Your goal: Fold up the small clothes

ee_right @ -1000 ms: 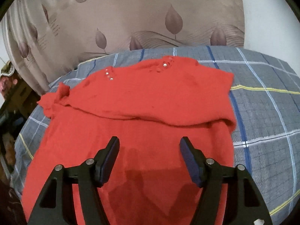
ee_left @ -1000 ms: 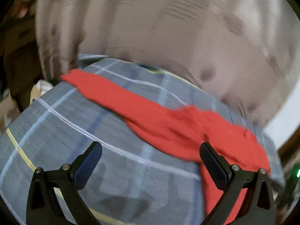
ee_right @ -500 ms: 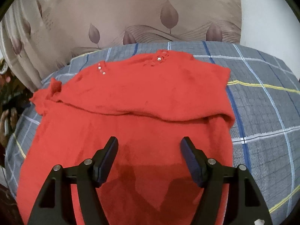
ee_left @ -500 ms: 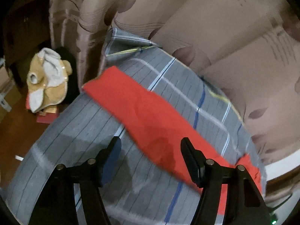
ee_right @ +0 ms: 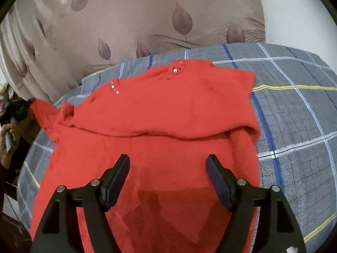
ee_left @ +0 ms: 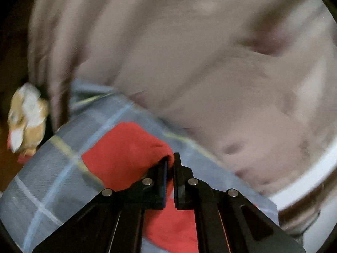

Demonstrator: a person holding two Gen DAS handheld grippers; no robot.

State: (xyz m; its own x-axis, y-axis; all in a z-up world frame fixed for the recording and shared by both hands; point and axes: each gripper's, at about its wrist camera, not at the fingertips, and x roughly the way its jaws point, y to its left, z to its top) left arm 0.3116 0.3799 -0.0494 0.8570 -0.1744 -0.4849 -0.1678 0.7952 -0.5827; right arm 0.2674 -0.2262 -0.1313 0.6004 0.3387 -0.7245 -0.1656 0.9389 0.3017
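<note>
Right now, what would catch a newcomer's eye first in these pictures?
The bright red sweater spread on the grey plaid bedcover, its top part folded down. The right claw hovers open over it, while the left claw pinches a sleeve end shut. A leaf-patterned curtain hangs behind.

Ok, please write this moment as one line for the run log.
step: folding sweater | left gripper: shut on red sweater sleeve | right gripper: open, above sweater body | surface: plaid blanket | left view: blurred
</note>
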